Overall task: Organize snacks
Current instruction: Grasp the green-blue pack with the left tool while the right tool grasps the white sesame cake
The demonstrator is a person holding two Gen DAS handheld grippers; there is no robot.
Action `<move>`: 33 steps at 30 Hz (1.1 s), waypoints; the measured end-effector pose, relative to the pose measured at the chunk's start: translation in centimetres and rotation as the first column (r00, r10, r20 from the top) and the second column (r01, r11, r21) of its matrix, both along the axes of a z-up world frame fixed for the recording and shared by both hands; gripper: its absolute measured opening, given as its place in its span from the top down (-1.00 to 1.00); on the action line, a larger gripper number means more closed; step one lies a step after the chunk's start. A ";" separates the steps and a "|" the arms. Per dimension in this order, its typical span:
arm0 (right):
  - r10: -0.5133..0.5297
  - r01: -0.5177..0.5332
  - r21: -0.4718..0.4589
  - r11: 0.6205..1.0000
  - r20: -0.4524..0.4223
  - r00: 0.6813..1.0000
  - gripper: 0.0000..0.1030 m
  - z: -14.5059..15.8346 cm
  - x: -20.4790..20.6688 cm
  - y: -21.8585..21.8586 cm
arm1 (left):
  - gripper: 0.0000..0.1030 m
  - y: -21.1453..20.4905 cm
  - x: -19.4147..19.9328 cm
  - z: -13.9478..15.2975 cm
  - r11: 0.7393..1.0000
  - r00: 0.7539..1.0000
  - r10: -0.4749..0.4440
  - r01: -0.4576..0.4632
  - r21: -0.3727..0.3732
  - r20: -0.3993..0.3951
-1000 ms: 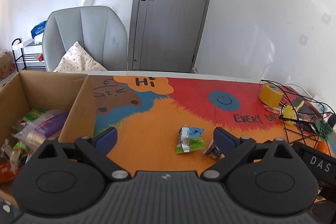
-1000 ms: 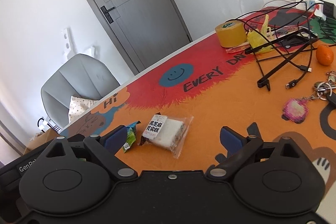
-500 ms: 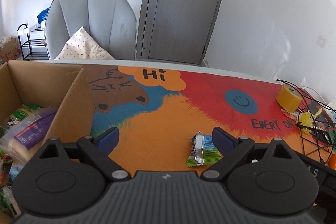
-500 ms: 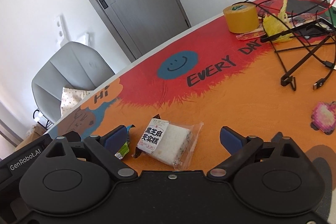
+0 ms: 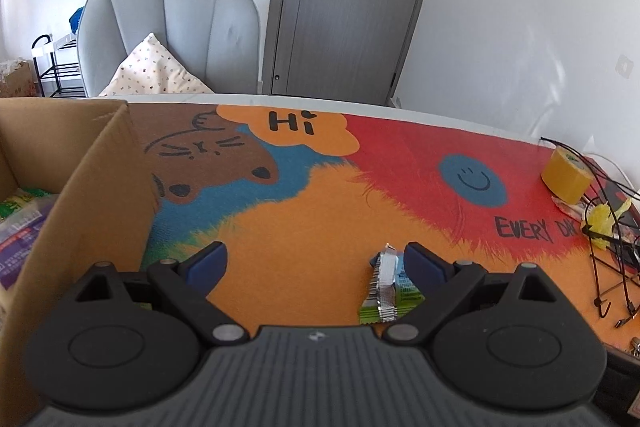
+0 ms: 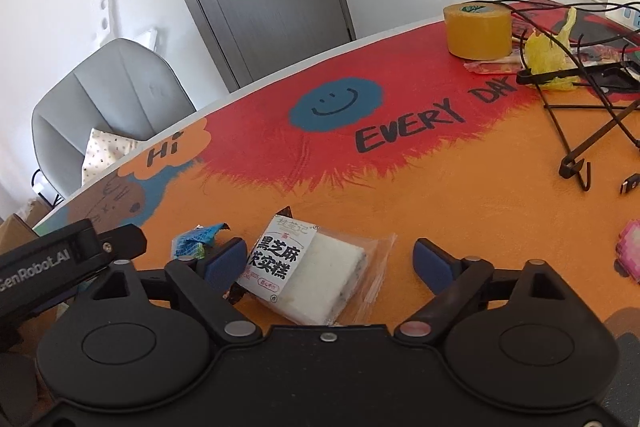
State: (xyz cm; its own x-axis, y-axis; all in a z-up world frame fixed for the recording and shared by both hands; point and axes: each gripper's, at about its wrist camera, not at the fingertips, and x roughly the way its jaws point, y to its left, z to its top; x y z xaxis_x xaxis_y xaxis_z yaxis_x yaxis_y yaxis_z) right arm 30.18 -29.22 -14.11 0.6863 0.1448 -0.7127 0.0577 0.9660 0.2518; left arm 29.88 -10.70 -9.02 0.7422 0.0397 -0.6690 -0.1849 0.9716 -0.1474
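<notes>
Closing right tool (image 6: 330, 261) around clear-wrapped cake (image 6: 310, 273), near on worktop (image 6: 440, 187); pads not yet pressing. Soft, light, crinkly, slippery: grip across middle. Left tool (image 5: 316, 261) spread beside green wrapper (image 5: 386, 285).

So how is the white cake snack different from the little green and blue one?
The white cake snack is bigger and blocky in a clear wrapper; the green and blue snack is small, flat and crinkly. The cake lies between the closing right gripper jaws; the small one lies outside them. Both lie on the mat.
</notes>
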 end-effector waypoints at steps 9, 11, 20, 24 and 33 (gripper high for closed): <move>-0.051 0.051 0.000 0.999 0.014 0.999 -0.26 0.2 -1.9 -3.4 | -0.85 -2.6 0.7 -1.6 0.998 0.999 -0.052 0.052 0.027 -0.015; -0.059 0.059 0.000 0.998 0.016 0.998 -0.23 0.2 -2.3 -4.0 | -0.85 -3.1 1.0 -2.1 0.997 0.998 -0.054 0.055 0.045 -0.026; -0.082 0.081 0.004 0.997 0.039 0.996 -0.24 0.0 -3.1 -5.8 | -0.64 -4.6 1.1 -3.2 0.994 0.998 -0.055 0.055 0.097 -0.007; -0.068 0.070 -0.040 0.997 0.047 0.997 -0.50 -0.2 -2.9 -4.7 | -0.03 -4.7 1.1 -3.4 0.989 0.999 -0.054 0.053 0.139 0.001; -0.079 0.084 -0.091 0.992 0.064 0.995 -0.32 -0.2 -3.5 -3.6 | 0.49 -3.1 -0.4 -2.3 0.994 0.999 -0.044 0.042 0.104 0.021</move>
State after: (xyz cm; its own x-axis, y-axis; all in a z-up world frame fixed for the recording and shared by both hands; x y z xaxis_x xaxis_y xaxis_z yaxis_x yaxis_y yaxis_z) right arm 26.72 -32.82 -14.31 0.7352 0.0213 -0.6775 0.1248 0.9782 0.1662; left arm 29.49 -13.84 -11.29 0.7598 0.0759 -0.6457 -0.1405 0.9889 -0.0491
